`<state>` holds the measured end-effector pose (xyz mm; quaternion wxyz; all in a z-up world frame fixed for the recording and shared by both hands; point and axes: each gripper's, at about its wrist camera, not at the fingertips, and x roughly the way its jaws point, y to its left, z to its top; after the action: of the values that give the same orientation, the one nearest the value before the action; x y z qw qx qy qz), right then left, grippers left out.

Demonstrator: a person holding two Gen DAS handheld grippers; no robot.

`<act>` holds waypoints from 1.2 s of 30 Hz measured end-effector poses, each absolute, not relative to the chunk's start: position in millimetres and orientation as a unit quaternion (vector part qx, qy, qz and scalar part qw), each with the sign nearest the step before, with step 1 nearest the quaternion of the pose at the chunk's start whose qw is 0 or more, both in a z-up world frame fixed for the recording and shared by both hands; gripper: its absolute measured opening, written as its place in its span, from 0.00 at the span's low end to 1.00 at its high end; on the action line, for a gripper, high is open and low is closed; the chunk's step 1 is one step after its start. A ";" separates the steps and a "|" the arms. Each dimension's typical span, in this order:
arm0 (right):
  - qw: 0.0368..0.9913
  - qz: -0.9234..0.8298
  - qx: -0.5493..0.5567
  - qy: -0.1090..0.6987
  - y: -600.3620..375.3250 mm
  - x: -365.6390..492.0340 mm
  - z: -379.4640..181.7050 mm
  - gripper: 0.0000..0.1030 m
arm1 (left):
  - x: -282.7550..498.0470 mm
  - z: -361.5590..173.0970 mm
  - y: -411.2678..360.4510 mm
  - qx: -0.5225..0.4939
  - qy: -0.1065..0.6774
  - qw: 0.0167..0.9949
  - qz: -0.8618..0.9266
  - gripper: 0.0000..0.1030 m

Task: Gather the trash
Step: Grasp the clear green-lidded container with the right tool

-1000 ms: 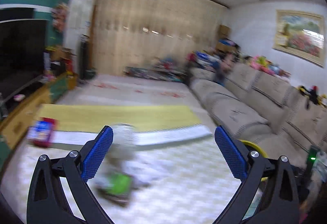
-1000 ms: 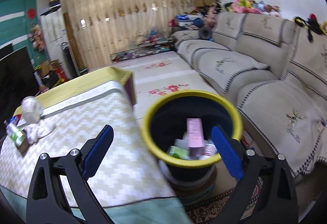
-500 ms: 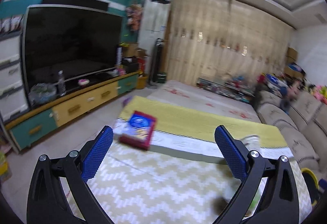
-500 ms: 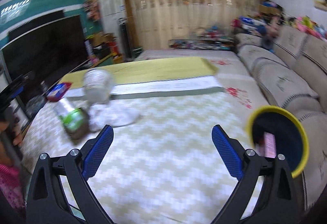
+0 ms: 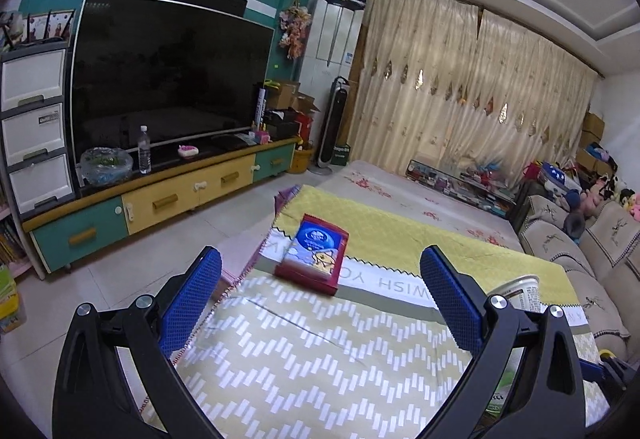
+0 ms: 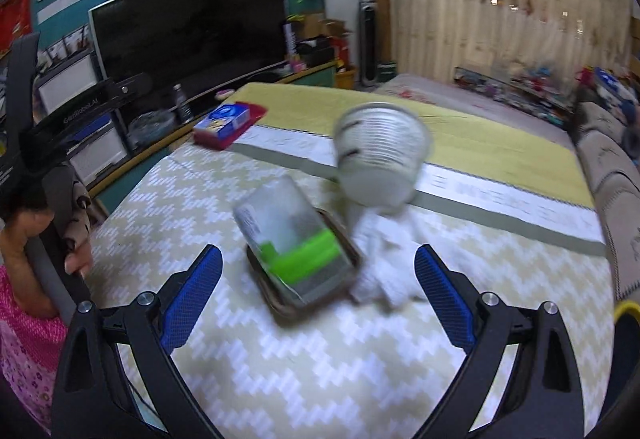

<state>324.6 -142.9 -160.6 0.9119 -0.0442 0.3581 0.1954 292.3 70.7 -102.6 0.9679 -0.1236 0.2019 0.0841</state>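
Observation:
My left gripper [image 5: 320, 303] is open and empty above the table, facing a red and blue box [image 5: 316, 259] lying flat on the cloth. A white ribbed cup [image 5: 524, 293] shows behind its right finger. My right gripper [image 6: 316, 295] is open and empty, close over a clear plastic bottle with a green label [image 6: 292, 239] that lies on a brown tray [image 6: 316, 299]. A crumpled white tissue [image 6: 384, 259] lies to the right of it, and the white cup [image 6: 380, 159] stands behind. The red box [image 6: 228, 123] is at the far left of the table.
The table carries a yellow and white zigzag cloth [image 6: 320, 367]. The yellow rim of the trash bin [image 6: 628, 309] shows at the right edge. A TV [image 5: 168, 79] on a low cabinet stands left. A beige sofa [image 5: 600, 251] runs along the right. The person's hand [image 6: 36, 239] holds the left gripper.
Both grippers have swung left, away from the bin. The right one has closed in on the bottle, tissue and cup. The left one now faces the red box.

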 end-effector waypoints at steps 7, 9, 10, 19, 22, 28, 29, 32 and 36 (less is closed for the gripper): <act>0.894 0.217 -0.041 0.391 -128.2 349.2 -174.6 0.69 | 292.7 -104.1 59.4 -0.111 0.209 0.969 0.073 0.95; 0.893 0.215 -0.041 0.394 -129.1 350.7 -177.5 0.60 | 293.4 -105.6 57.8 -0.113 0.212 0.968 0.070 0.95; 0.894 0.214 -0.039 0.391 -130.7 349.2 -176.4 0.59 | 294.4 -107.0 56.7 -0.113 0.215 0.968 0.068 0.95; 0.914 0.214 0.026 0.343 -162.6 331.6 -140.0 0.52 | 296.8 -110.9 43.5 -0.100 0.224 0.968 0.056 0.95; 0.918 0.207 0.050 0.334 -182.5 322.0 -128.4 0.52 | 298.3 -112.6 41.0 -0.101 0.232 0.966 0.051 0.95; 0.923 0.175 0.081 0.334 -225.7 304.3 -123.4 0.52 | 298.8 -114.0 33.6 -0.089 0.235 0.967 0.049 0.95; 0.923 0.167 0.086 0.336 -232.9 302.2 -125.2 0.52 | 298.9 -114.3 31.7 -0.086 0.236 0.967 0.049 0.95; 0.925 0.138 0.100 0.339 -257.7 295.6 -133.0 0.52 | 300.1 -114.9 28.6 -0.081 0.239 0.967 0.046 0.95; 0.923 0.086 0.137 0.350 -305.3 284.5 -149.7 0.52 | 301.0 -115.5 25.5 -0.074 0.241 0.967 0.043 0.95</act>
<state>284.5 -305.3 -149.7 0.9227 0.1374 0.3499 0.0855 301.0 25.5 -115.5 0.9667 -0.0745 0.2411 0.0433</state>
